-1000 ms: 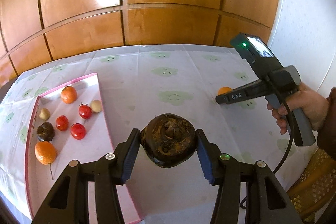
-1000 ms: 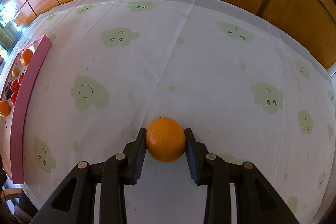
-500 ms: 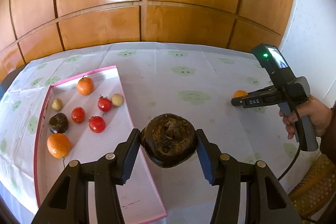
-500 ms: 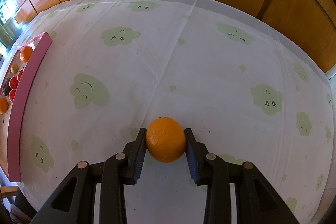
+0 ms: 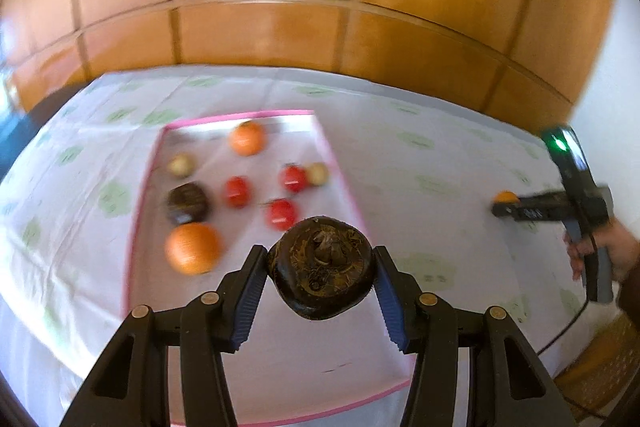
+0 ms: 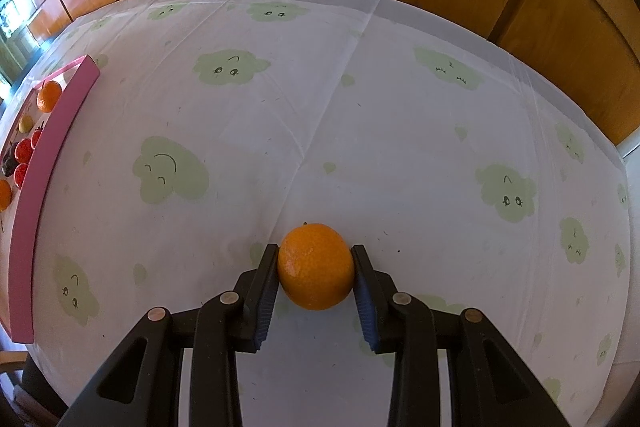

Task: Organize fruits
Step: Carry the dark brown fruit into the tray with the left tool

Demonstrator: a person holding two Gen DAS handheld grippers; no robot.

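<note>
My left gripper [image 5: 320, 267] is shut on a dark brown fruit [image 5: 322, 267] and holds it above the near part of the pink-rimmed tray [image 5: 340, 179]. The tray holds two oranges [image 5: 193, 248], three red fruits [image 5: 282, 214], a dark fruit [image 5: 187, 203] and two small pale fruits [image 5: 181, 165]. My right gripper [image 6: 316, 267] is shut on an orange [image 6: 315, 266] low over the tablecloth. It also shows in the left wrist view [image 5: 505, 198] at the right. The tray's rim [image 6: 44, 171] shows at the right wrist view's left edge.
A white tablecloth [image 6: 360, 131] with green cloud faces covers the table. Wooden wall panels [image 5: 320, 7] stand behind it. The person's hand [image 5: 608, 255] holds the right gripper at the table's right side.
My left gripper has swung left with the dark brown fruit and now hangs over the tray. My right gripper and its orange have stayed almost still.
</note>
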